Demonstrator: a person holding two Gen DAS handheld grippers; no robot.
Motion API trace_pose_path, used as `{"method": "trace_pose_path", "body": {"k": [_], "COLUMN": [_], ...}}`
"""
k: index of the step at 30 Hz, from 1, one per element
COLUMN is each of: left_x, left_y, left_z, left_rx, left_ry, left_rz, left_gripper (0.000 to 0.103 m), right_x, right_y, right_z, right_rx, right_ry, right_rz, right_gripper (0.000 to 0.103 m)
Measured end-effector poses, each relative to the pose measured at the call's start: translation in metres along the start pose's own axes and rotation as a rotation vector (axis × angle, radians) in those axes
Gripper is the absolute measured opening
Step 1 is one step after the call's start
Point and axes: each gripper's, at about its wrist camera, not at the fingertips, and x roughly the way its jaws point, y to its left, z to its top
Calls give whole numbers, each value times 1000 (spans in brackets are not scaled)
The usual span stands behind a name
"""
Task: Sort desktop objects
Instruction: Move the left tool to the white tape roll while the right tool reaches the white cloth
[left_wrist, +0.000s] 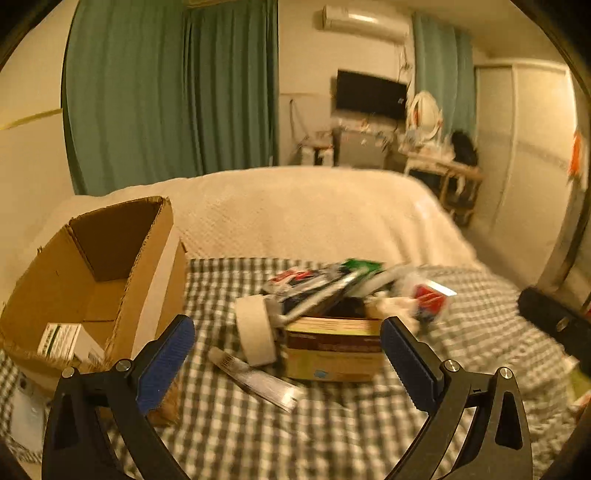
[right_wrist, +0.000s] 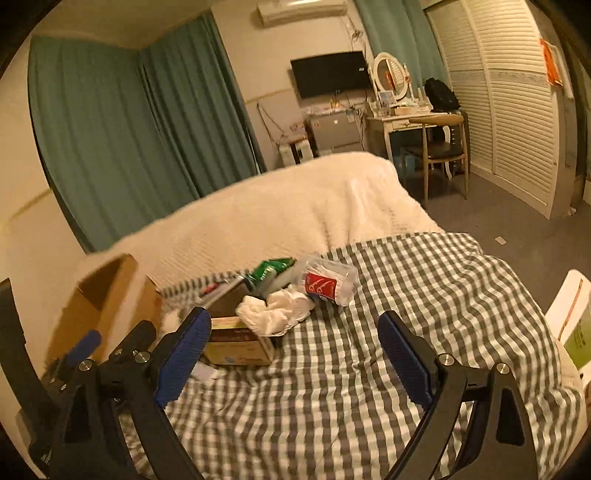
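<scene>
A pile of desktop objects lies on a checked cloth: a brown-and-yellow box, a roll of white tape, a flat silver packet, a clear tub with a red label, crumpled white tissue and a green packet. An open cardboard box stands to the left with a small white carton inside. My left gripper is open and empty in front of the pile. My right gripper is open and empty, right of the brown-and-yellow box.
The cloth covers a bed with a white blanket behind. The left gripper shows at the left edge of the right wrist view. A white and green item lies at the right edge. A desk and chair stand far back.
</scene>
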Motion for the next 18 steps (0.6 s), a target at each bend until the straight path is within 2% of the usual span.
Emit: {"method": "trace_pose_path", "body": {"k": [4, 8, 12, 14, 18], "left_x": [32, 54, 62, 62, 77], "left_y": [6, 19, 25, 20, 26], "left_z": [3, -8, -24, -32, -38], "left_rx": [0, 37, 115, 174, 173], "left_ry": [33, 40, 23, -14, 12], "left_rz": [-2, 6, 6, 9, 5], "left_gripper": [103, 103, 103, 103, 103], "right_x": [42, 81, 107, 120, 137], "right_y": [3, 13, 17, 25, 31], "right_z": [14, 26, 18, 8, -2], "right_rx": [14, -1, 38, -9, -31], "right_ry": [48, 81, 115, 137, 163], "right_rz": [36, 39, 61, 35, 4], "right_gripper": [92, 92, 91, 91, 87]}}
